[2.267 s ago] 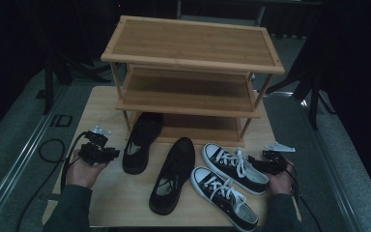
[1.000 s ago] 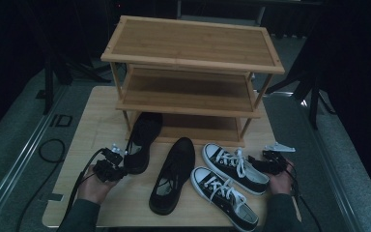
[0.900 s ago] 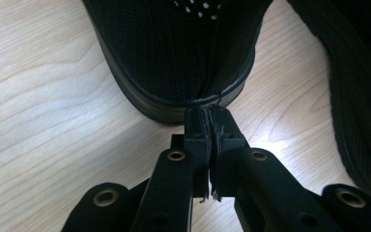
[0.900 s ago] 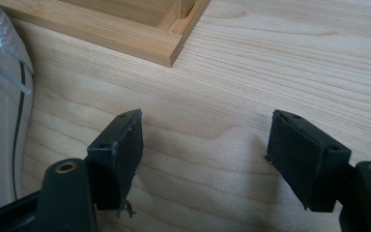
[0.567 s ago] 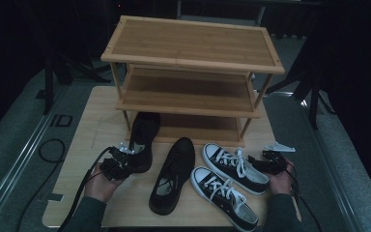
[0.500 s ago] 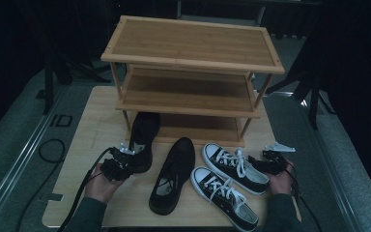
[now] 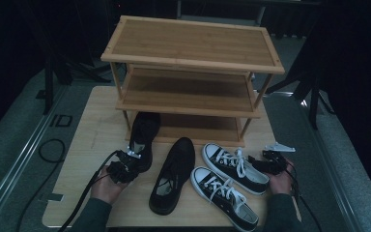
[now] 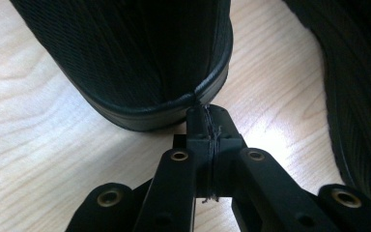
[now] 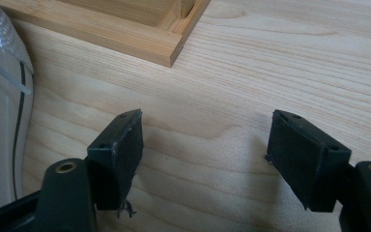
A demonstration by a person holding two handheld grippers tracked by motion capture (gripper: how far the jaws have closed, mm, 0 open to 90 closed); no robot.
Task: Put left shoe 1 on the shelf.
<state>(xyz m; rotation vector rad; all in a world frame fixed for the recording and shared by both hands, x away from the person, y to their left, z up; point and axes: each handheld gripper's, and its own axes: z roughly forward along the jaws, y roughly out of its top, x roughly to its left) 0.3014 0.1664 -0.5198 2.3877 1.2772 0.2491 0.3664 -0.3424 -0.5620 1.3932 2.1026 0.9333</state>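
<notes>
Though dark, ribbed black shoe (image 8: 140, 53)

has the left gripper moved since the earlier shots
Yes. The left gripper has moved right along the table to the heel of the black shoe, jaws just closing on it.

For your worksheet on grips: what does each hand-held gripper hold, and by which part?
Left hand-held gripper pinches the black dress shoe by its heel rim. Right hand-held gripper holds nothing.

High view looks forward and down on the table (image 7: 92, 126); both gripper views sit close above its wood.
</notes>
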